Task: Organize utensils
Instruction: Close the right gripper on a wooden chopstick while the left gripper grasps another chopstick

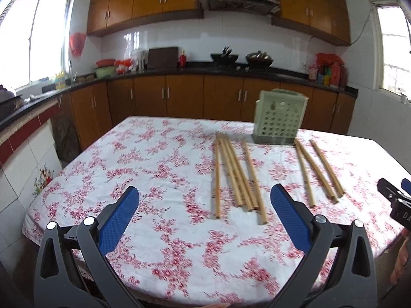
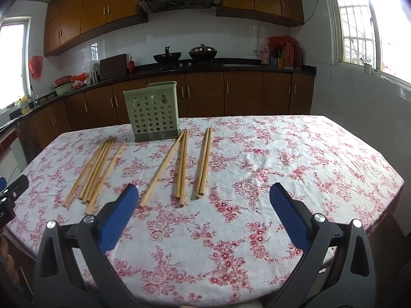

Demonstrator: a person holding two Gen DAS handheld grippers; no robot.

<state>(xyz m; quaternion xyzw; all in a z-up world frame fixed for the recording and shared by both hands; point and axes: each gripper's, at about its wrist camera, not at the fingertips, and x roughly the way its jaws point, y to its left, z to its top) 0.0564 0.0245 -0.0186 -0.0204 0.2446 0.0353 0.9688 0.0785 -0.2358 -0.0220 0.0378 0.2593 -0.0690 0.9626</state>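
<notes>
Several wooden chopsticks lie on a floral tablecloth. In the left wrist view one group [image 1: 237,177] lies ahead and another [image 1: 318,170] to the right. In the right wrist view there is a left bunch [image 2: 96,169], a middle group [image 2: 177,165] and a right pair [image 2: 204,163]. A pale green perforated utensil holder [image 1: 280,116] [image 2: 152,111] stands upright behind them. My left gripper [image 1: 204,196] is open and empty above the near table. My right gripper [image 2: 204,195] is open and empty, just short of the chopstick ends.
The table [image 1: 154,169] [image 2: 295,159] carries a red-flowered cloth. The right gripper's tip [image 1: 393,197] shows at the right edge of the left wrist view; the left one [image 2: 12,190] shows at the left edge of the right wrist view. Kitchen counters and cabinets [image 2: 231,92] stand behind.
</notes>
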